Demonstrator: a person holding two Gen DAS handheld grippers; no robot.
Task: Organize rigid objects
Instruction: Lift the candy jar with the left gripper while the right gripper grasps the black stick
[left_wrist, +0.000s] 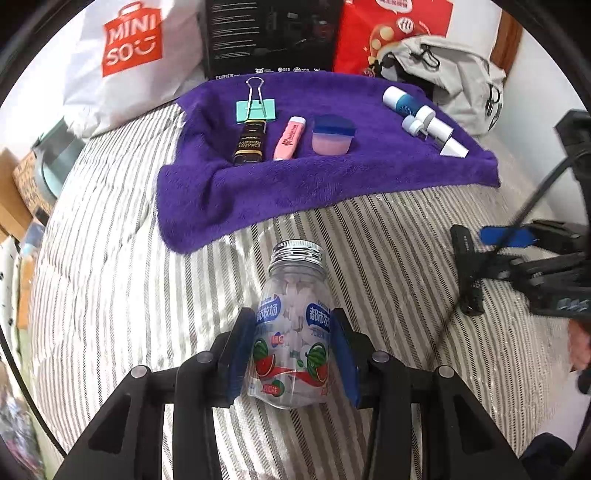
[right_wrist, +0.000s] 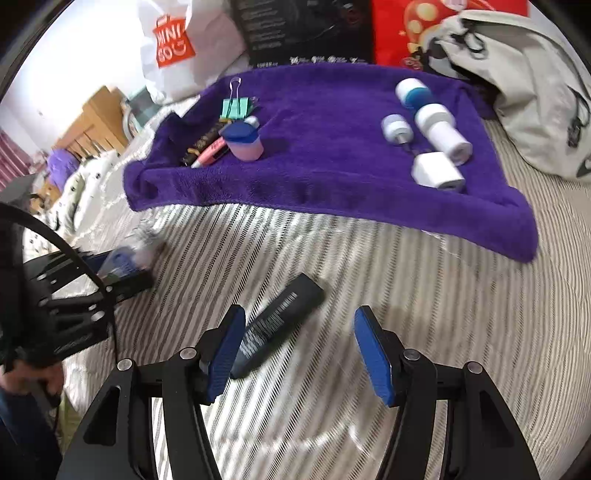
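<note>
We had the left gripper (left_wrist: 293, 354) clamped on the clear watermelon candy bottle (left_wrist: 291, 332), one blue pad (left_wrist: 242, 354) pressing on each side of its label, its silver screw cap (left_wrist: 297, 252) pointing away from us. The bottle hung low over the striped bedcover (left_wrist: 110, 295), short of the purple towel (left_wrist: 332, 184) ahead. We judged this the carry step: bottle picked up, not yet placed. On the towel beyond the fingers lay a row: teal binder clip (left_wrist: 255, 110), dark mini bottle (left_wrist: 250, 142), pink highlighter (left_wrist: 290, 137), pink jar with blue lid (left_wrist: 332, 134), and farther right a cluster of white and blue containers (left_wrist: 424, 120). The next move called for carrying the bottle forward to a free stretch of towel. Our right gripper (right_wrist: 299, 347) stood open and empty, a black rectangular bar (right_wrist: 279, 326) lying just ahead, partly behind its left finger (right_wrist: 225, 350)
</note>
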